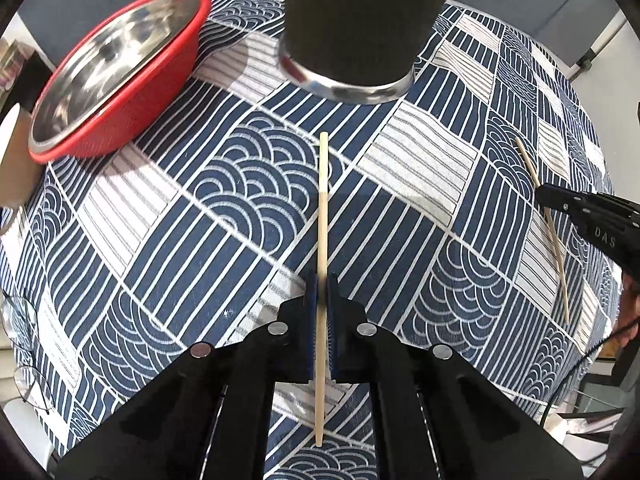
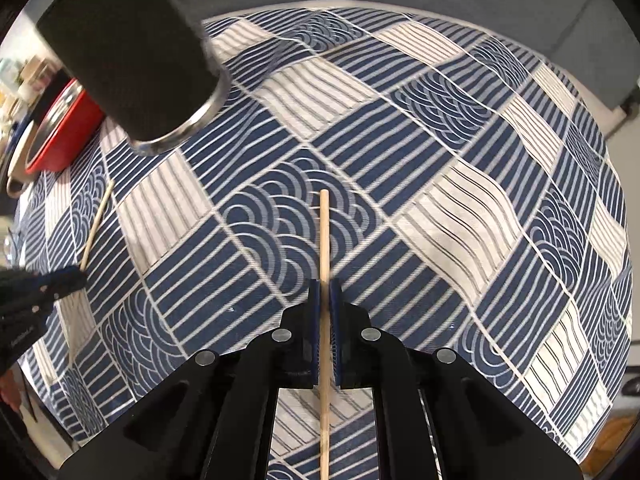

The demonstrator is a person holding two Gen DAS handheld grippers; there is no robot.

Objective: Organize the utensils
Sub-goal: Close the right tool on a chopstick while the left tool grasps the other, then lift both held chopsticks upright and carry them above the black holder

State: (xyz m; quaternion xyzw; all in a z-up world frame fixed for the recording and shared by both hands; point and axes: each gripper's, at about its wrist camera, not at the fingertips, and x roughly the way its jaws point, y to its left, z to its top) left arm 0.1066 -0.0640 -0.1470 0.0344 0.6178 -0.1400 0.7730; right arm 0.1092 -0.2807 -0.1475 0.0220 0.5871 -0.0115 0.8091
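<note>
My left gripper [image 1: 322, 282] points down at the table and is shut on a pale wooden chopstick [image 1: 323, 208], which sticks out past the blue pads towards a tall black cylinder holder [image 1: 348, 40] with a metal rim. My right gripper [image 2: 325, 286] is likewise shut on a second wooden chopstick [image 2: 324, 232]. The holder [image 2: 128, 52] stands at that view's upper left. Each view shows the other gripper at its edge, pinching its stick: the right gripper [image 1: 560, 204] with the second chopstick [image 1: 556, 248], and the left gripper [image 2: 60, 284] with the first chopstick [image 2: 96, 224].
A blue and white patterned tablecloth [image 1: 200, 240] covers the table. A red bowl [image 1: 160, 92] with a steel bowl inside sits at the back left of the holder. A pair of glasses [image 1: 20, 320] lies at the table's left edge.
</note>
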